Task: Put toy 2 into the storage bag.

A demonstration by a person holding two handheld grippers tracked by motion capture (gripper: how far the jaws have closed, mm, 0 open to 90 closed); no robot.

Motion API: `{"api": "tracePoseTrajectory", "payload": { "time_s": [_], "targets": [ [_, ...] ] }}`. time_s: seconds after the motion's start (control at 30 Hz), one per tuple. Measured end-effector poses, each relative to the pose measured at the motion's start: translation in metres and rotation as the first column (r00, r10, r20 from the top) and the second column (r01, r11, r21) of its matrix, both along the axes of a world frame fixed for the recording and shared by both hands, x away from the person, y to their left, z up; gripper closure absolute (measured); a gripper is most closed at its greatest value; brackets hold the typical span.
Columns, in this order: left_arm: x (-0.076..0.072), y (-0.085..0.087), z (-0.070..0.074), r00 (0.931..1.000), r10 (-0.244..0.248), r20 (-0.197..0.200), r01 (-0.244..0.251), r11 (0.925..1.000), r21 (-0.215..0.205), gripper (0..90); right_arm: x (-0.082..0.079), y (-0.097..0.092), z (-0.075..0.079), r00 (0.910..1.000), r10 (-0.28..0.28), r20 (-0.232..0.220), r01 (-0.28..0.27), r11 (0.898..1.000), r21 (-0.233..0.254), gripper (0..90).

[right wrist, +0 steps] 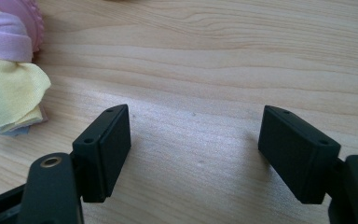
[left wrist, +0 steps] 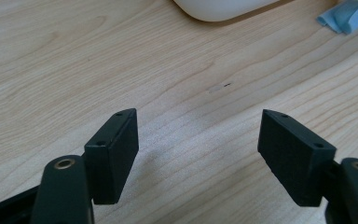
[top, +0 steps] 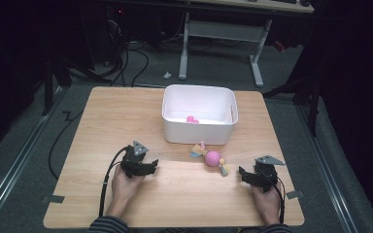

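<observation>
Table [top: 175,204]: a light wooden top carries the whole work area, with both of the person's forearms entering from its near edge in the high view. The white bin [top: 199,132] stands at the middle of the far half, its opening upward; a small pink item [top: 192,119] lies on its floor. In the left gripper view a rounded corner of that bin [left wrist: 223,10] shows at the top edge.

Left hand [top: 126,187]: it rests low over the near left part of the table, wrist straight, and holds the left gripper [top: 151,165] with the jaws directed toward the right and slightly away from the person. The jaws stand apart with bare wood between them, nothing grasped.

Right hand [top: 267,201]: it sits at the near right part of the table and holds the right gripper [top: 242,174] with the jaws directed toward the left. These jaws are likewise spread and grip nothing.

Cloth toy [top: 212,158]: a pink ball with knotted fabric ends in yellow, blue and pink lies on the table just in front of the bin, between the two grippers and nearer the right one. Nothing lies between either gripper and the toy. In the right gripper view the toy [right wrist: 9,70] lies to the upper left of the jaws, apart from them.
</observation>
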State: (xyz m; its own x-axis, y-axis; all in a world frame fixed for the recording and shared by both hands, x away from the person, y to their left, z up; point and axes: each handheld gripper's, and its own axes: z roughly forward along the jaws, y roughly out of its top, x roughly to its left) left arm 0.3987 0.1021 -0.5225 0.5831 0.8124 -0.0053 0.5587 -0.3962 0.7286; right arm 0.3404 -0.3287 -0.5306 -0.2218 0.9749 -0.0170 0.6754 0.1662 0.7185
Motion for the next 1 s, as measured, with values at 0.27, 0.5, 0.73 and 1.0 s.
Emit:
{"api": "tracePoseTrajectory", "payload": {
  "time_s": [0.27,0.5,0.73,1.0],
  "targets": [
    [0.004,-0.003,-0.008,0.9998,-0.008,-0.02,0.008,0.9998,0.019,28.1,0.0,0.0,0.0,1.0,0.001,0.0,-0.001,1.0,0.001,25.6],
    [0.004,-0.003,-0.013,0.9999,-0.001,0.012,0.001,0.9999,-0.016,25.8,0.0,0.0,0.0,1.0,0.002,0.0,-0.002,1.0,0.001,25.6],
    [0.004,-0.003,-0.013,0.9999,-0.007,0.008,0.007,0.9999,-0.015,24.5,0.0,-0.002,0.002,0.999,0.042,-0.018,-0.042,0.999,-0.003,25.3],
    [0.004,-0.003,-0.013,1.0,0.006,0.003,-0.006,0.9999,-0.011,19.9,-0.003,-0.003,0.009,0.9952,0.087,-0.045,-0.087,0.996,0.0,30.2]
  ]
}}
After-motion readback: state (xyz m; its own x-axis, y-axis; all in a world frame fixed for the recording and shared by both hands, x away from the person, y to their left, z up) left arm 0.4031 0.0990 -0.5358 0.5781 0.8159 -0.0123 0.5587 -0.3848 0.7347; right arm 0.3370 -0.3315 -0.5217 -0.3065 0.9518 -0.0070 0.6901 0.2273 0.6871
